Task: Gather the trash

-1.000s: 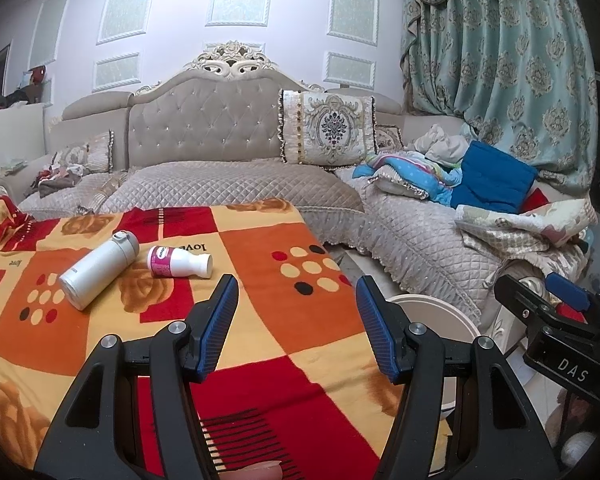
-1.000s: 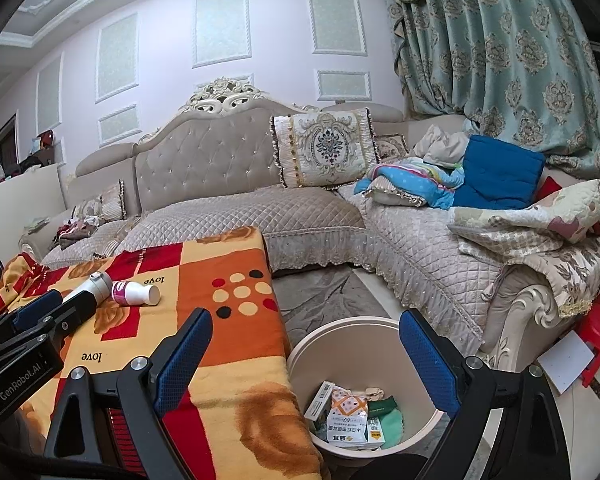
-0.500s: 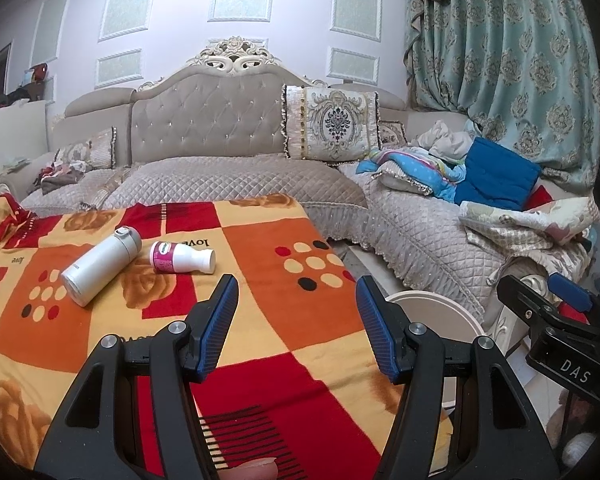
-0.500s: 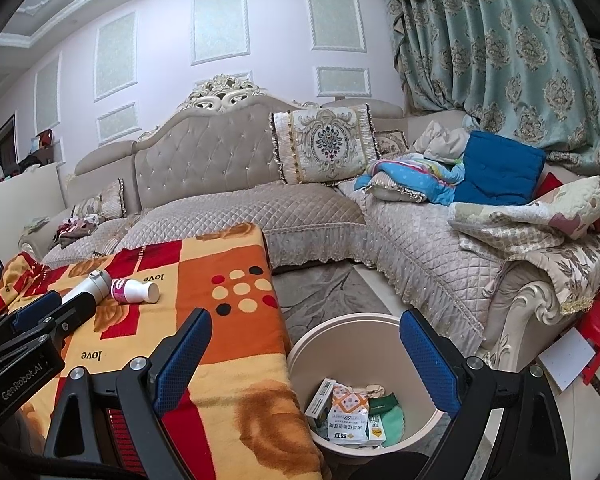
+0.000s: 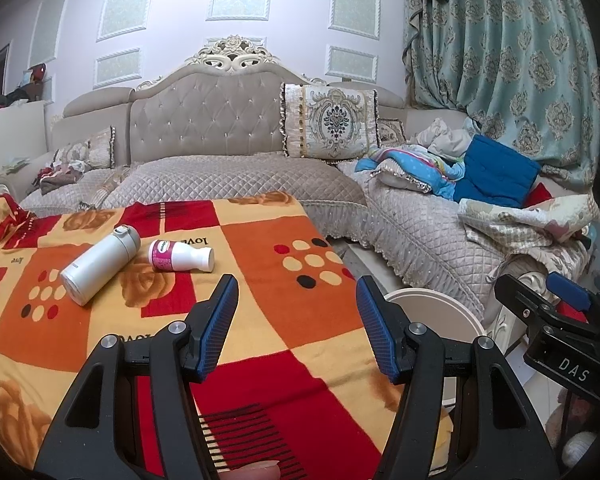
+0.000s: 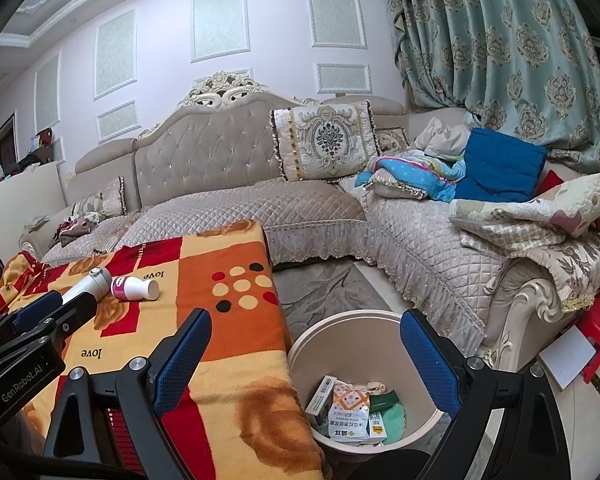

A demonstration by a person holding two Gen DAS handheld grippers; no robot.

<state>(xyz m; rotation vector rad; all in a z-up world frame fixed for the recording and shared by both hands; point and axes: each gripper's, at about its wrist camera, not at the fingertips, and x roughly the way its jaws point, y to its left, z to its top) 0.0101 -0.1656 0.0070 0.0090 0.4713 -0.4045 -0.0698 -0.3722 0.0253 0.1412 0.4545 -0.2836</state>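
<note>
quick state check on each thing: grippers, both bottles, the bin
left gripper: open, empty, over the blanket
right gripper: open, empty, above the bin
white flask: lying on its side on the blanket, lid on
pink bottle: lying on its side beside the flask, cap on
bin: upright on the floor, lidless, cartons and packets inside

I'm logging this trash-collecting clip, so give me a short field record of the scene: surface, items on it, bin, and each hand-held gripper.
surface: patterned blanket in red, orange and yellow
items on blanket: white flask and pink-labelled white bottle, both lying on their sides, next to each other
bin: round cream bin on the floor beside the blanket, with cartons and packets inside
left hand-held gripper: open, nothing between the jaws, over the blanket
right hand-held gripper: open, empty, above the bin
</note>
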